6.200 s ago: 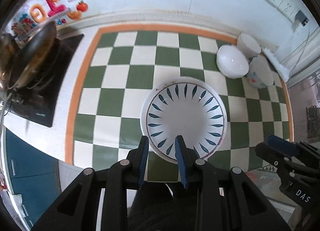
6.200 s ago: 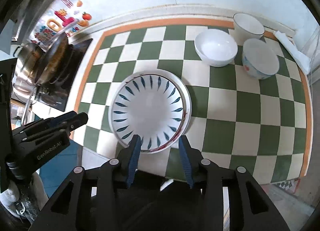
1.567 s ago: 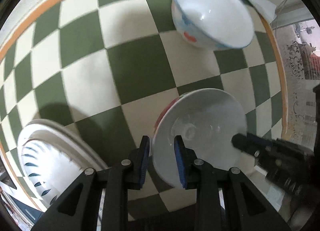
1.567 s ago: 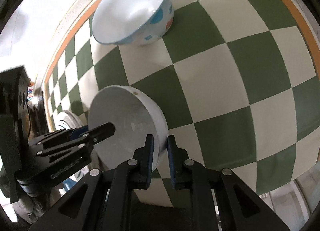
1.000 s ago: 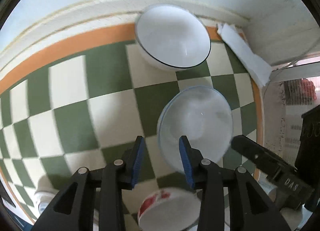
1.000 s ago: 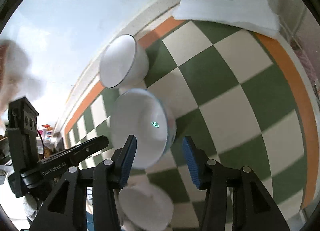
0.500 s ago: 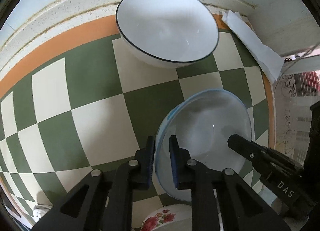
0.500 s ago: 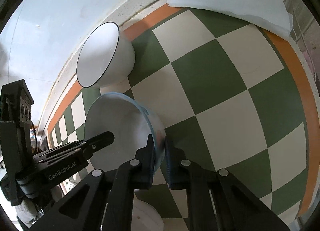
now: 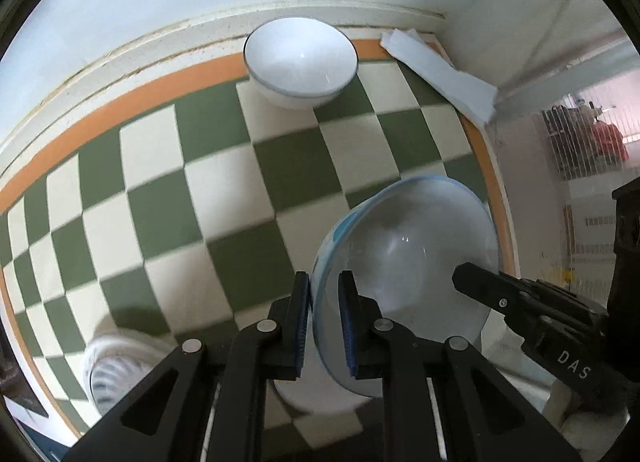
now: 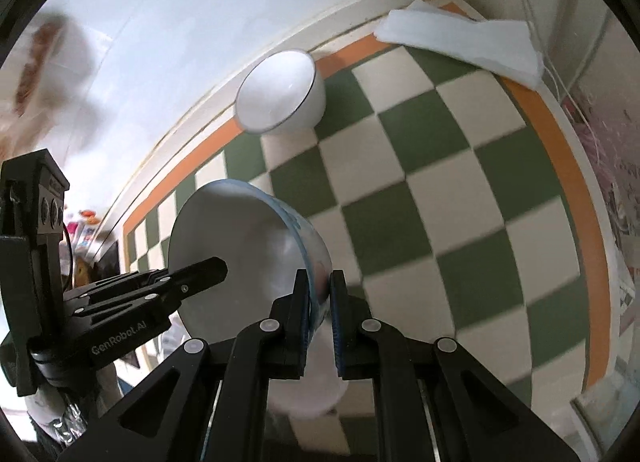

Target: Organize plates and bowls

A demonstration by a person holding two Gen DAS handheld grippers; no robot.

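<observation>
Both grippers hold one blue-rimmed white bowl above the checkered mat, tilted. My left gripper is shut on its near-left rim. My right gripper is shut on the opposite rim of the same bowl. A second white bowl sits on the mat below the held one; it also shows in the right wrist view. A black-rimmed white bowl stands at the far edge of the mat, also in the right wrist view. A plate with blue leaf marks lies at the lower left.
The green and cream checkered mat with an orange border covers the counter. A folded white cloth lies in the far right corner by the wall. The counter's right edge runs just past the mat's border.
Both grippers shut on the blue-rimmed bowl's rim and have lifted it off the mat, drawing it back and away from the black-rimmed bowl. The bowl below has come under it.
</observation>
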